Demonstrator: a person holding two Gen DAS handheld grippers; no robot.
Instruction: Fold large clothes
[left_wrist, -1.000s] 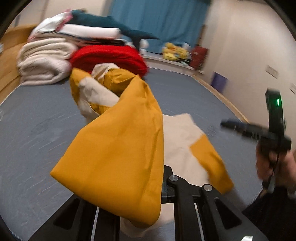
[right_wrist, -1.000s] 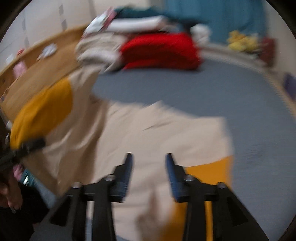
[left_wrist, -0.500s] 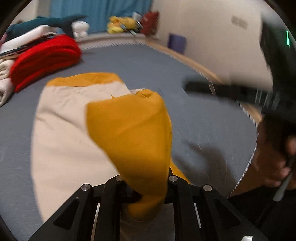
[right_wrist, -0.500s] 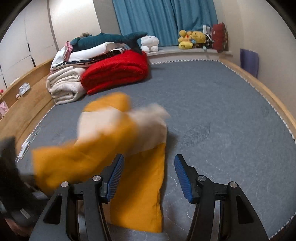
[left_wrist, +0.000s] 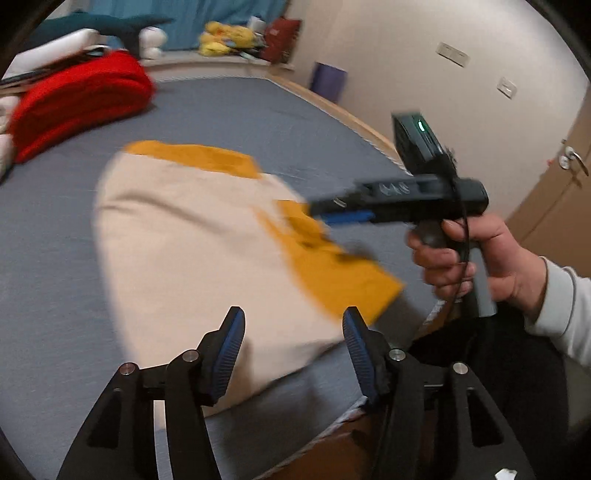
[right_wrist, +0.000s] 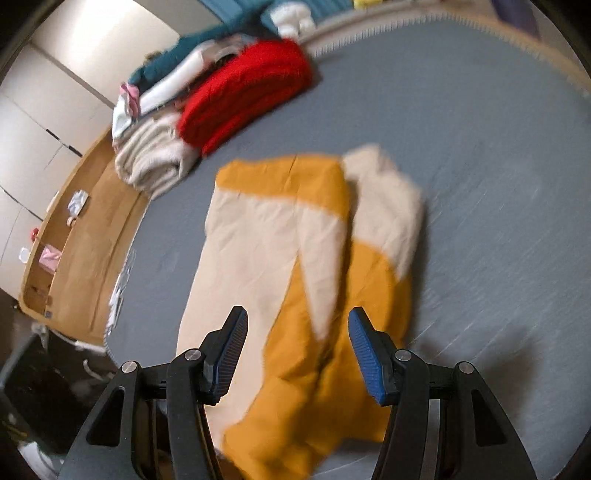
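Note:
A large cream and mustard-yellow garment (left_wrist: 192, 236) lies spread on the grey bed (left_wrist: 48, 295). My left gripper (left_wrist: 293, 328) is open and empty, hovering above the garment's near edge. My right gripper (right_wrist: 297, 328) is open and empty, just above a mustard sleeve of the same garment (right_wrist: 280, 251). The right gripper also shows in the left wrist view (left_wrist: 399, 205), held in a hand above the garment's yellow right sleeve.
A red blanket (right_wrist: 243, 92), cream blankets (right_wrist: 151, 162) and other folded items are stacked at the bed's far end. A wooden ledge (right_wrist: 88, 240) runs along the bed's left side. A door (left_wrist: 565, 199) and wall stand to the right.
My left gripper has let go of the yellow sleeve and opened; the garment dropped flat on the bed. My right gripper moved over the garment, still open.

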